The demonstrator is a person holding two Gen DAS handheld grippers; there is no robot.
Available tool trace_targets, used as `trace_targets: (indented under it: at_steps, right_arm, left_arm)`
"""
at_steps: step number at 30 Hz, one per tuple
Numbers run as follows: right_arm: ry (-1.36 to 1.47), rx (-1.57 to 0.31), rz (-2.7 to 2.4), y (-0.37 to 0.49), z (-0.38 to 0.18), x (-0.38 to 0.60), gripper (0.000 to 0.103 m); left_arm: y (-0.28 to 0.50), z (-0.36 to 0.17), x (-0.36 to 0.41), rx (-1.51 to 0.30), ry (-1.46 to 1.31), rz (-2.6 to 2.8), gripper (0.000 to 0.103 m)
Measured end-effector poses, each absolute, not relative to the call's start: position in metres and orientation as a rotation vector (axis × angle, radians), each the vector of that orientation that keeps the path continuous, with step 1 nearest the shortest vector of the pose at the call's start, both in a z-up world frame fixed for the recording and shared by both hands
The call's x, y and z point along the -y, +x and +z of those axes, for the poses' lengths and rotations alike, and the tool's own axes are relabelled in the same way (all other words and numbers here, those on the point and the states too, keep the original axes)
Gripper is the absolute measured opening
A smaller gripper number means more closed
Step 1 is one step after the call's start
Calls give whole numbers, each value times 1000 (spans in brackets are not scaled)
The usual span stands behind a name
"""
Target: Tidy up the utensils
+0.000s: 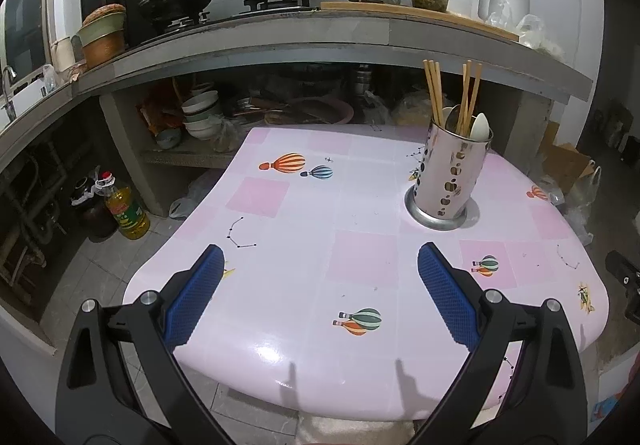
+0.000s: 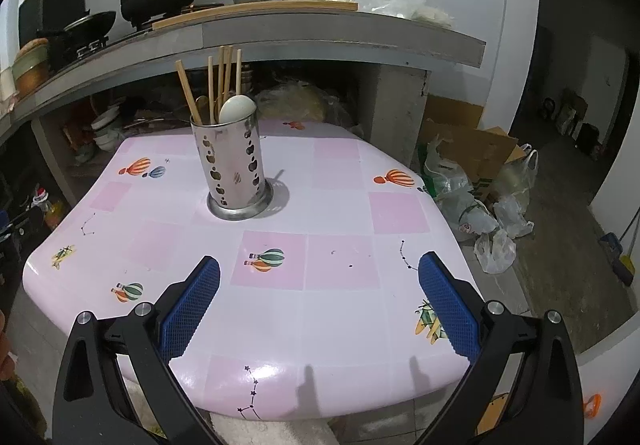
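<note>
Pink and shiny, the table (image 1: 360, 205) is the biggest thing, and its top is bare apart from one thing, so nothing loose is left to pick up. Next comes the metal cup (image 2: 234, 165) with holes, standing upright near the back. It holds the chopsticks (image 2: 224, 81) and a white spoon (image 2: 237, 108) standing up so they stay tidy together. The left gripper (image 1: 320, 265) and right gripper (image 2: 319, 269) hover near the front edge, fingers spread wide, holding nothing. I think the tidying looks done.
</note>
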State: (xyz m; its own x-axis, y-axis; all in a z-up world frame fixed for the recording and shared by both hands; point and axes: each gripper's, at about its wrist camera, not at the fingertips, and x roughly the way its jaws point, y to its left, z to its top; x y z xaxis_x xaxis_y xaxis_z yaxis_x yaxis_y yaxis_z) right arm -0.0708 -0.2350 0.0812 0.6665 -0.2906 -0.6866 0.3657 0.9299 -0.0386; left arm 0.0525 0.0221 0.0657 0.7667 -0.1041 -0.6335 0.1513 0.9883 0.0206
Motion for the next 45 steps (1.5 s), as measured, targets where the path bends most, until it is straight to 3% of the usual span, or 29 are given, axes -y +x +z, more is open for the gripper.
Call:
trace_targets:
  at_steps: [45]
  right_arm:
    - [100,-758,-349,-69,80,225,97]
  left_arm:
    - [51,62,-20,-705,59,-159,94]
